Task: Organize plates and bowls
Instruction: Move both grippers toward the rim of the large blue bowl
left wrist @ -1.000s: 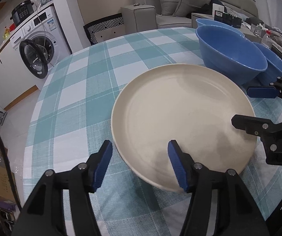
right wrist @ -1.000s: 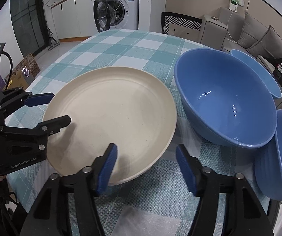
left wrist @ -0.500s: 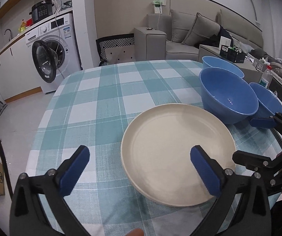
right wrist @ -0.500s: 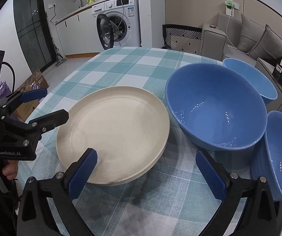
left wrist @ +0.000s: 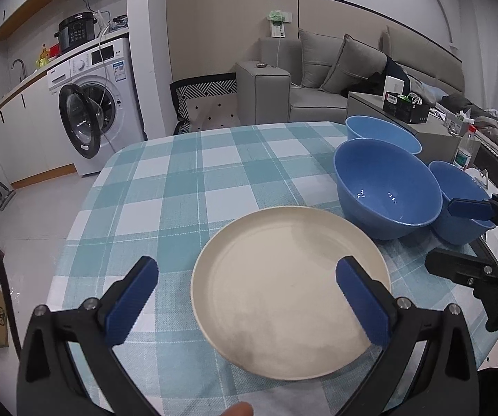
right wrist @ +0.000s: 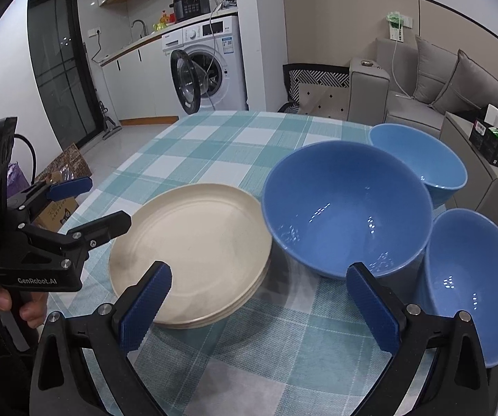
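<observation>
The checked tablecloth (left wrist: 186, 187) fills the scene, and on its near side sits the cream plate stack (right wrist: 193, 249), with the big blue bowl (right wrist: 346, 215) just to its right and two smaller blue bowls, one far right (right wrist: 419, 159) and one near right (right wrist: 471, 270), crowding beside it. The left gripper (left wrist: 249, 298) hangs over the near rim of the plates, jaws having just swung wide apart with nothing gripped. The right gripper (right wrist: 259, 305) has also just spread wide, empty, above the cloth between plates and big bowl.
</observation>
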Available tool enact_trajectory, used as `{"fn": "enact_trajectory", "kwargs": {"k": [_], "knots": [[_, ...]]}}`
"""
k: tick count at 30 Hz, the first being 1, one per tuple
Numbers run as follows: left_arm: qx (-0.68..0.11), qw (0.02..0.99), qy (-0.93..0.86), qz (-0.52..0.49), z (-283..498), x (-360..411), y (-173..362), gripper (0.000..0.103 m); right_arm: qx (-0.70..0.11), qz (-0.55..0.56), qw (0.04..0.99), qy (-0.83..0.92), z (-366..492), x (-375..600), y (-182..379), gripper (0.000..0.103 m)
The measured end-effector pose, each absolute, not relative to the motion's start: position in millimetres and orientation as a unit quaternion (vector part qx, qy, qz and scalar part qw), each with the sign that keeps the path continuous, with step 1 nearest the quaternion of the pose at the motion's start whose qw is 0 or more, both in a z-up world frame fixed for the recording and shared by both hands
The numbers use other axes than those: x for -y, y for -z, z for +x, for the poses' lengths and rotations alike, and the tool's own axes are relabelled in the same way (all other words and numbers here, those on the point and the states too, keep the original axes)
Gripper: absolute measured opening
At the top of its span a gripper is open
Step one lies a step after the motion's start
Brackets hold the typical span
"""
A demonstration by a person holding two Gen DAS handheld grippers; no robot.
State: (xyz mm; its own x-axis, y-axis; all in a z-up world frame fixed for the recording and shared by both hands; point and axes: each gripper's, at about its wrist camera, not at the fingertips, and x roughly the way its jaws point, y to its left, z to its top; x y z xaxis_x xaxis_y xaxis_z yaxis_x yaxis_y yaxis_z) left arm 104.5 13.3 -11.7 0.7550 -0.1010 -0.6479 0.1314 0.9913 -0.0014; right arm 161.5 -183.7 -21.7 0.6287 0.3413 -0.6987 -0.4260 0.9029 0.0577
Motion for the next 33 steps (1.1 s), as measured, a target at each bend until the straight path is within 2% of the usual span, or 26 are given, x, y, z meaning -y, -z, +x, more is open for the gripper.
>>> {"fn": "enact_trajectory", "kwargs": {"k": [17, 33], "knots": [[-0.317, 0.945, 0.066, 0.049, 123, 37, -22, 0.103, -0.311, -0.019, 0.932, -0.187, 165, 282, -43, 0.102], [-0.303, 0.948, 0.084, 0.058, 162, 79, -41, 0.103, -0.300, -0.006, 0.938, -0.174, 183, 363, -66, 0.102]]}}
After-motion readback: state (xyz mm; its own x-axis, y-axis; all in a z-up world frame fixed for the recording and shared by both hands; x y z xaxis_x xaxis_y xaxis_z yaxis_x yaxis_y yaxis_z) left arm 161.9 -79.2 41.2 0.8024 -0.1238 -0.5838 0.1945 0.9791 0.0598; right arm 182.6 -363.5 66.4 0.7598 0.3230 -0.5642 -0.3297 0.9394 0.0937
